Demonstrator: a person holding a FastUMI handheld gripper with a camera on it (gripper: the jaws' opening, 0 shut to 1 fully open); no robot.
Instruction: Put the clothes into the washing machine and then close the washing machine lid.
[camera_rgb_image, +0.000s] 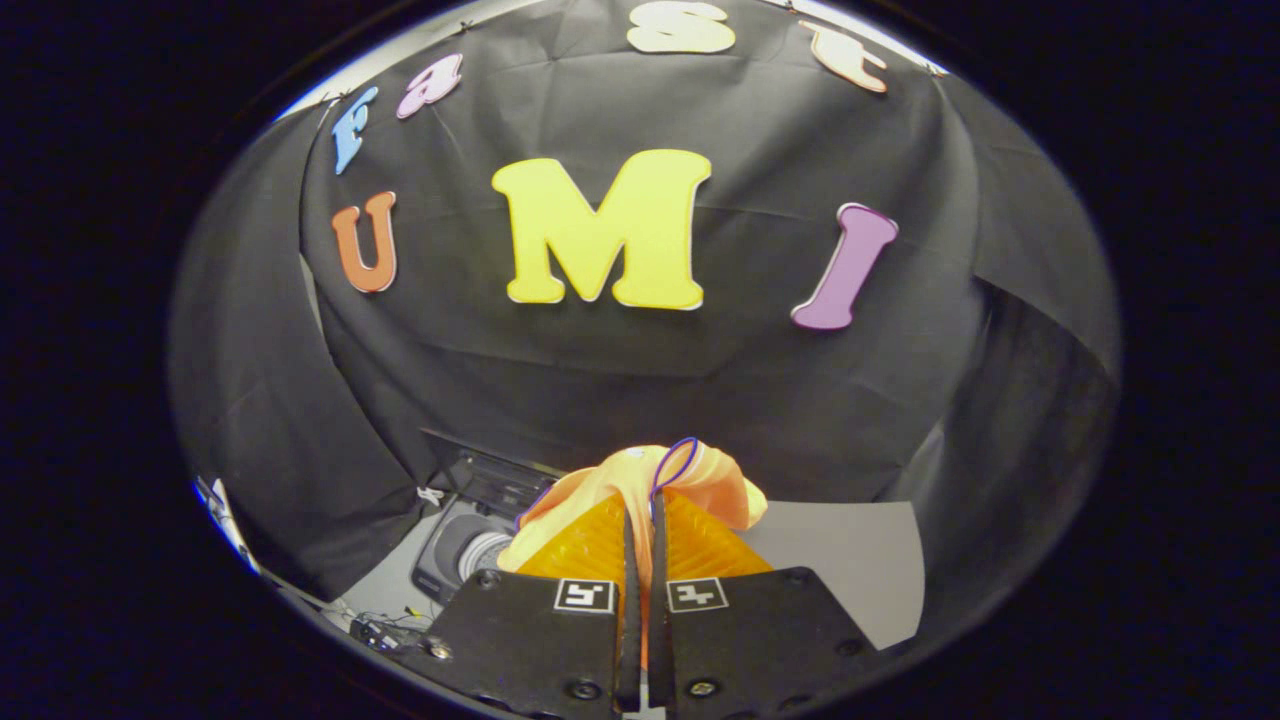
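The clothes, a soft orange garment with a thin purple loop, bunch up between the fingertips of the gripper, clenched tight on them. Down to the left sits the washing machine, drum open; grey table lies bare to the right.

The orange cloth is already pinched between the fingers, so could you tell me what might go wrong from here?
1. The fingers clamp only a thin fold of the orange cloth; the rest bunches loose above and beside them, so it might slip free in transit.
2. The washing machine sits lower and off to one side, partly hidden by the cloth, so the drop could miss the opening.
3. A blue cord loops at the tips and could snag.
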